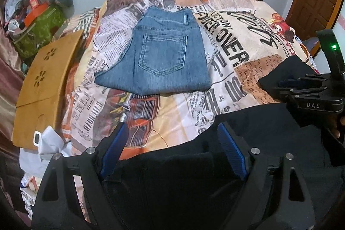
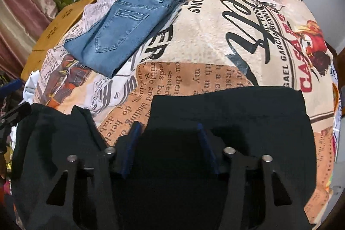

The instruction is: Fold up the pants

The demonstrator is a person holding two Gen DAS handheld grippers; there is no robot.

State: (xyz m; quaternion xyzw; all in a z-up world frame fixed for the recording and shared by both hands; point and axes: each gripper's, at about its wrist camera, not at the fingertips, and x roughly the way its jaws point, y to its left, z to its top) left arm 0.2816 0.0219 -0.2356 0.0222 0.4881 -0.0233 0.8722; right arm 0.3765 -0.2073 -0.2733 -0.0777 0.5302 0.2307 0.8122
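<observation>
Black pants (image 2: 226,113) spread along near edge of bed (image 2: 215,36). Left claw (image 1: 172,152) released above them. Right claw (image 2: 168,148) half-parted over cloth, grip unclear. Folded jeans (image 1: 163,53) mid-bed.

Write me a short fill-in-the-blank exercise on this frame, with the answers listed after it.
1. The folded jeans lying on the bedspread are ____ in colour.
2. The pants under both grippers are ____ in colour.
3. The jeans lie with a back ____ facing up.
4. The pads of the left gripper are ____ in colour.

Answers: blue; black; pocket; blue
</observation>
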